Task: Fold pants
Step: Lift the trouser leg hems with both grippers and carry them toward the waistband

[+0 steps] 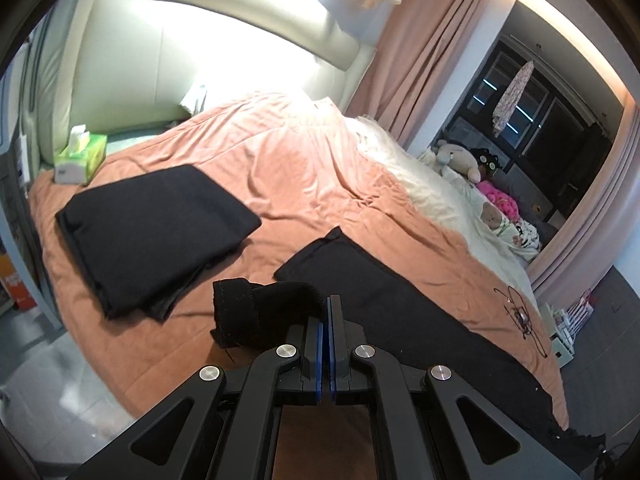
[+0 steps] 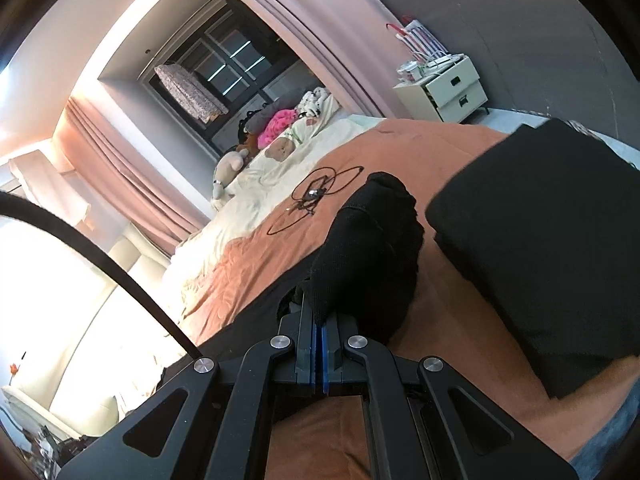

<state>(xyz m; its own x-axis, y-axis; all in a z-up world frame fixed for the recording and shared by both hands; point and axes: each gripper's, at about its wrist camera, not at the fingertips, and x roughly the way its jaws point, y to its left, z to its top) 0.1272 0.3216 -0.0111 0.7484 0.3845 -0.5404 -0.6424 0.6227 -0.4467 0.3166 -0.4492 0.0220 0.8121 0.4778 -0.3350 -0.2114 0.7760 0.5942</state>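
On the orange bedspread [image 1: 304, 168], in the left wrist view, the black pants [image 1: 400, 308] are being seen stretched from the centre toward 4 o'clock, one end lying flat at about 12 o'clock of the claw. The left gripper [image 1: 329, 312] is being held with its blue pads pressed together on a bunched edge of that cloth, which is being lifted clear of the bedspread toward 10 o'clock. A folded black garment [image 1: 156, 232] is lying apart at 9 o'clock, with a tissue box [image 1: 80, 154] beyond it. Across in the right wrist view, the right gripper [image 2: 320, 320] is likewise being kept pinched on a raised bunch of the pants [image 2: 368, 256], the folded garment [image 2: 552, 260] sitting at 2 o'clock and a black cable [image 2: 316, 196] at 12 o'clock. A fold is judged to be in hand; next, both held ends would need carrying over together and laying down evenly.
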